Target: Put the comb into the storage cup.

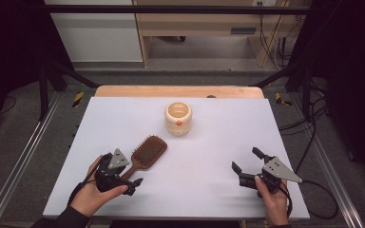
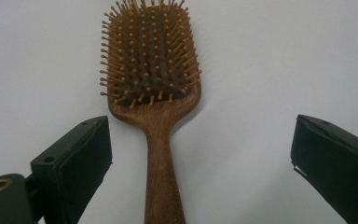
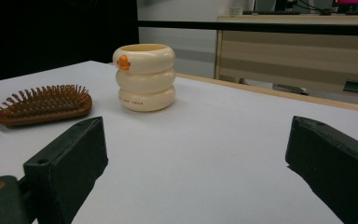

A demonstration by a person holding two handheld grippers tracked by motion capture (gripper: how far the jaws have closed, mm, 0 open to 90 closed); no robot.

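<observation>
A wooden paddle hairbrush (image 1: 148, 150) lies bristles up on the white table (image 1: 218, 142), left of centre. Its handle (image 2: 161, 177) runs back between the jaws of my left gripper (image 1: 126, 170), which stands open and astride it without touching. In the left gripper view the brush head (image 2: 151, 60) lies straight ahead of the left gripper (image 2: 200, 126). A cream ringed cup (image 1: 178, 118) with an orange mark stands upright at the middle back. My right gripper (image 1: 245, 159) is open at the front right, holding nothing. Its view shows the cup (image 3: 144, 77) and the brush (image 3: 46, 105) ahead of the right gripper (image 3: 196, 126).
The white sheet covers a wooden table whose far edge (image 1: 178, 91) shows behind the cup. Metal frame rails (image 1: 24, 152) run along both sides. Cables (image 1: 313, 142) lie on the floor at the right. A wooden bench (image 3: 298, 56) stands beyond the table.
</observation>
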